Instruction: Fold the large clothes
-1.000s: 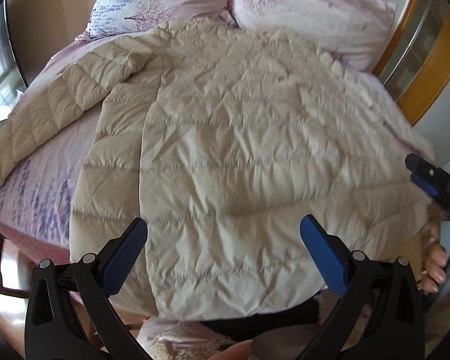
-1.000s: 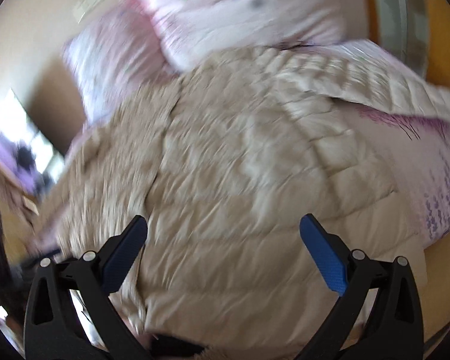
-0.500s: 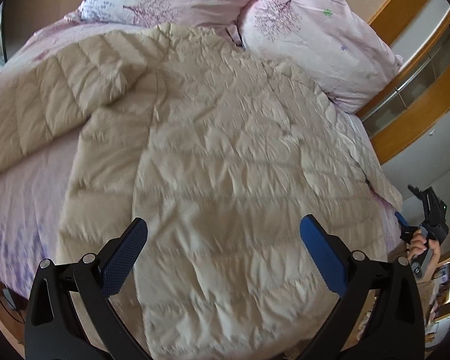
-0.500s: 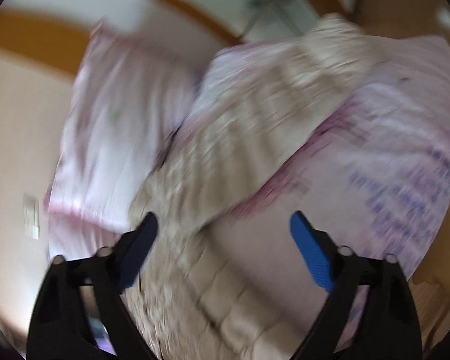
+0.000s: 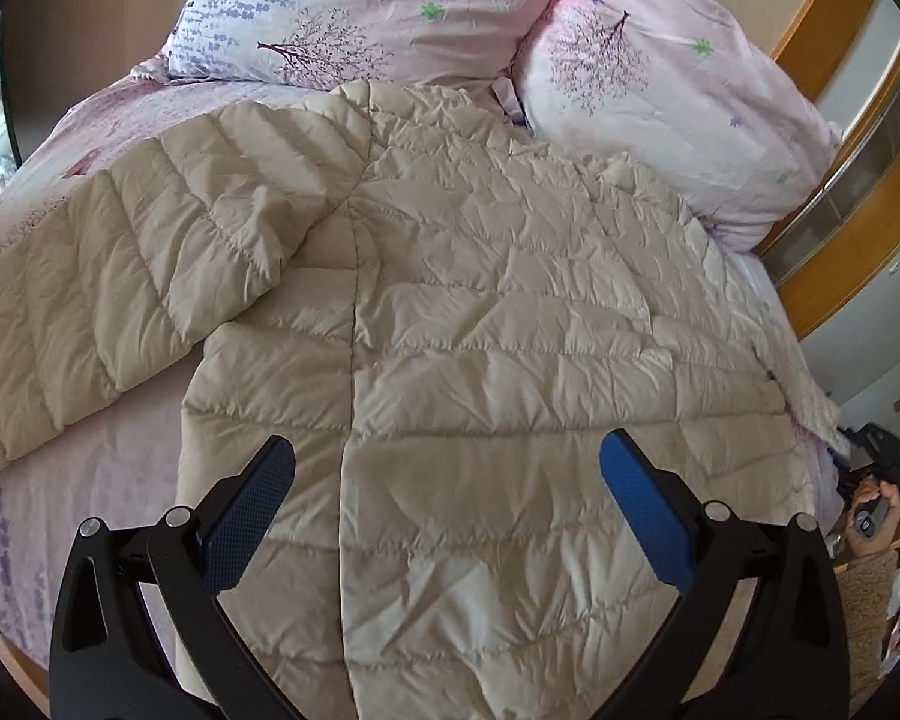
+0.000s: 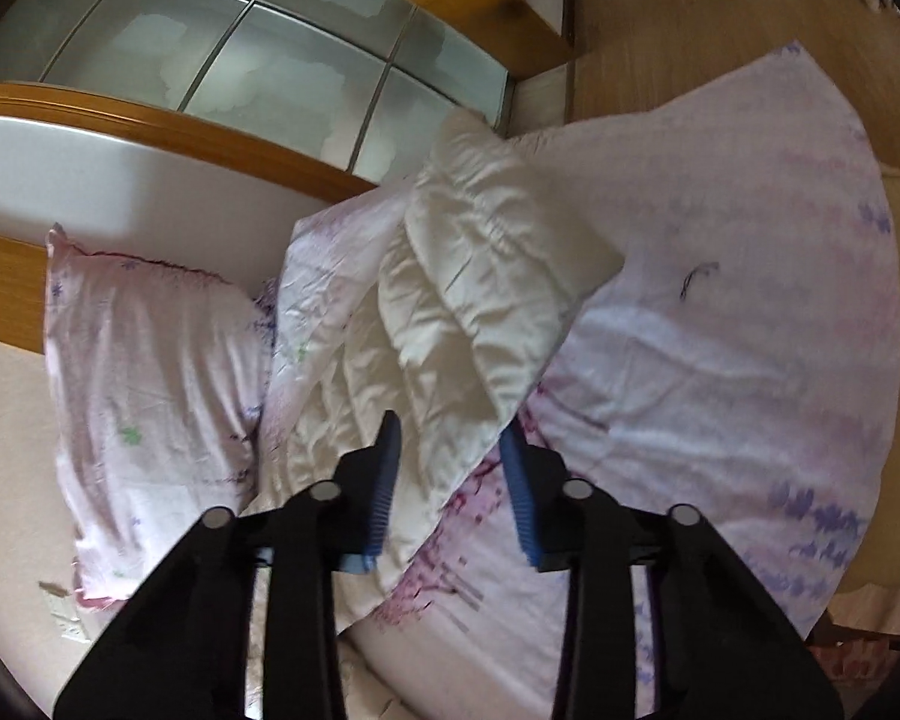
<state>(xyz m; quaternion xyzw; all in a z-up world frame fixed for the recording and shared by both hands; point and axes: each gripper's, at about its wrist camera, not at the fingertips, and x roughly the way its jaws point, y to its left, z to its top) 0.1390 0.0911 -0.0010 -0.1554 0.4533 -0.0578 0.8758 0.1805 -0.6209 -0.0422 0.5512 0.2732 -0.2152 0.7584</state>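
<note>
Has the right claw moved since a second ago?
Yes. The right claw has swung off the jacket's body toward the bed's edge by the wooden frame, jaws closing around the sleeve.

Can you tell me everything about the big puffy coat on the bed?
The puffy coat is cream, quilted in stitched rows, soft and wrinkly. It lies spread flat on the pink flowery bed, its top near two pillows. One sleeve stretches sideways; the other sleeve sits between the closing fingers of the right gripper.
</note>
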